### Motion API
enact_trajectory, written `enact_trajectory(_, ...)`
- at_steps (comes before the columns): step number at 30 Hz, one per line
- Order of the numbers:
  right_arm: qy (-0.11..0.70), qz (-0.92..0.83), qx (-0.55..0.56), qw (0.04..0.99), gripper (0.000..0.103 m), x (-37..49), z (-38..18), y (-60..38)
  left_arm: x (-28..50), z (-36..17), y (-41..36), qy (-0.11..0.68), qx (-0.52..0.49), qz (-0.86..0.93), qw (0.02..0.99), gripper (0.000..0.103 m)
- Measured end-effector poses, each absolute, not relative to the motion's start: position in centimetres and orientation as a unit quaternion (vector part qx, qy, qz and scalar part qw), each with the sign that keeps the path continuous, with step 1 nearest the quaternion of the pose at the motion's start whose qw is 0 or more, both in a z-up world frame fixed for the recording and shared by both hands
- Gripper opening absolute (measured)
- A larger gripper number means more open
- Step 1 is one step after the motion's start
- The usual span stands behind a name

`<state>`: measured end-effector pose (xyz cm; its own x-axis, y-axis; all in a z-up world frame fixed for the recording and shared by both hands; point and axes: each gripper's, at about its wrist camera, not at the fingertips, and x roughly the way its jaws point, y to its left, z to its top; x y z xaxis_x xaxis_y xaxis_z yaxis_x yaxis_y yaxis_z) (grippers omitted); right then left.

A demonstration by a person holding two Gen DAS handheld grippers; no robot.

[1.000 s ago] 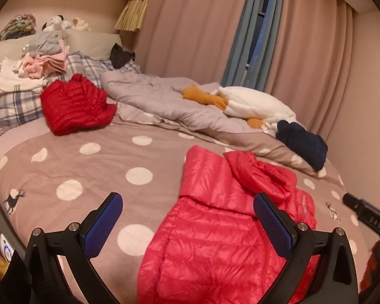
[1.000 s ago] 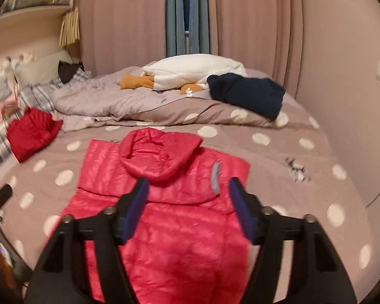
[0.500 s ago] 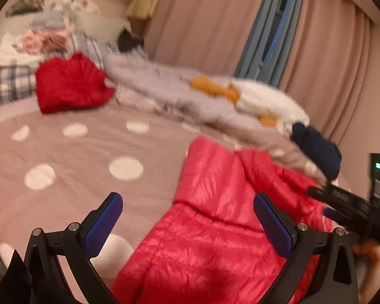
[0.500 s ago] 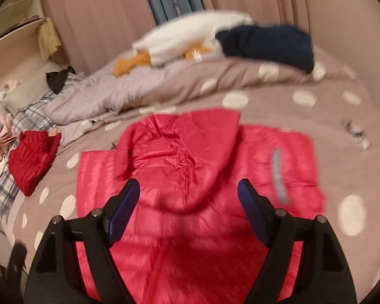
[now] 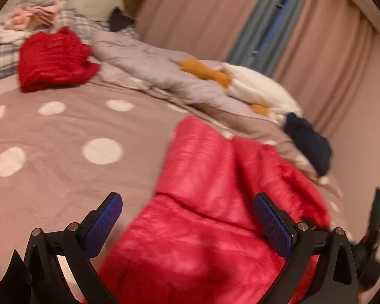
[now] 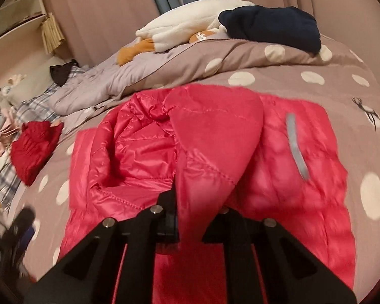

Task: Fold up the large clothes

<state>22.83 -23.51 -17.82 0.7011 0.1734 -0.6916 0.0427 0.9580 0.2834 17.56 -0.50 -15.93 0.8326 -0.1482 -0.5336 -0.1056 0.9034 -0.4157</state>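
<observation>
Polka-dot bedspread (image 5: pixel 63 131); curtains (image 5: pixel 202 17) behind; right claw (image 6: pixel 193 224) pinching jacket hood (image 6: pixel 215 136); left claw (image 5: pixel 187 224) spread.

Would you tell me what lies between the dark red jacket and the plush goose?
A rumpled grey quilt lies between the jacket and goose, clearest in the left wrist view.

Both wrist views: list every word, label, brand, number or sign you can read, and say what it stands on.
No readable text in either view.
Grey strip on the red jacket: a plain tab, no lettering visible.
Bedspread: a printed deer figure and white dots only, no words.
Black device at the right edge: a green light, any marking too blurred to read.
</observation>
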Motion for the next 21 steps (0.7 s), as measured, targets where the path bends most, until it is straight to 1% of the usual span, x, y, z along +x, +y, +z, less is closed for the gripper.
enact_trajectory(6, 0.413, 0.030, 0.148, 0.898, 0.012, 20.9, -21.0, -24.4, 18.4, -16.3, -2.2, 0.291, -0.232, -0.068, 0.926, 0.102)
enact_trajectory(9, 0.410, 0.031, 0.172, 0.895, 0.012, 20.8, -20.9, -24.8, 19.8, -17.3, -3.0, 0.323, -0.258, -0.103, 0.905, 0.102)
enact_trajectory(13, 0.414, 0.031, 0.186, 0.891, 0.012, 21.3, -21.4, -25.0, 20.9, -18.4, -3.1, 0.340, -0.284, -0.109, 0.890, 0.102)
enact_trajectory(17, 0.420, 0.029, 0.184, 0.888, 0.013, 21.8, -21.8, -24.8, 21.9, -19.3, -2.9, 0.355, -0.311, -0.108, 0.875, 0.100)
enact_trajectory(21, 0.419, 0.031, 0.181, 0.889, 0.013, 21.7, -21.6, -24.5, 23.1, -20.0, -3.6, 0.378, -0.337, -0.149, 0.849, 0.099)
